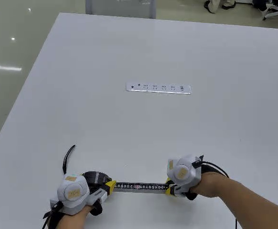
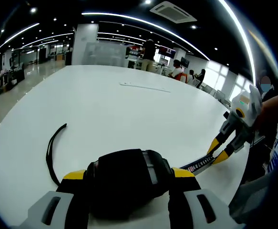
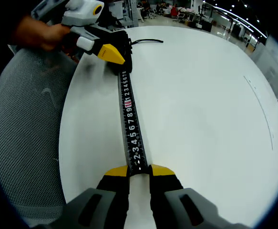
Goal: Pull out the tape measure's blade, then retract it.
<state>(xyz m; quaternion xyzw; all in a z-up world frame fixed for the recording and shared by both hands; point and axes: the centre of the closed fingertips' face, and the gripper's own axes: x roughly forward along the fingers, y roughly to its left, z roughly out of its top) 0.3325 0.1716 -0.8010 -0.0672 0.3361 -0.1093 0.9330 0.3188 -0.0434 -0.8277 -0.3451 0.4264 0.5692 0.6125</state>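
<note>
**Item:** tape measure (image 1: 95, 179), black case, with a black wrist strap (image 1: 67, 158) trailing off toward 11 o'clock.

**Location:** near edge of the white desk (image 1: 186, 52), at about 7 o'clock in the head view. The blade (image 1: 139, 186) is drawn out a short way and runs toward 3 o'clock, low over the desk. Whether it touches the surface cannot be told.

**Left gripper** (image 2: 129, 174): fingers closed round the case, one yellow tip on each flank.

**Right gripper** (image 3: 139, 170): fingers brought to a narrow gap, with the free end of the blade caught between the tips.

**Handling (judged):**
- The case looks hard, rounded and fairly smooth, and light enough for one gripper. It is best taken across its flat sides, as it is here.
- The blade is a thin metal strip, stiff over this short span. It is likely to buckle if twisted and to snap back under its spring.
- The blade is best held near the end, and the return wants to be fed in slowly.

**Markings:**
- The blade is black with white numerals, 2 to 9, then a red-boxed 10, then single digits again.
- No brand can be read on the case.

**Also on desk:** a white power strip (image 1: 158, 88), well apart at 12 o'clock from the blade. Its printing is too small to read.
</note>
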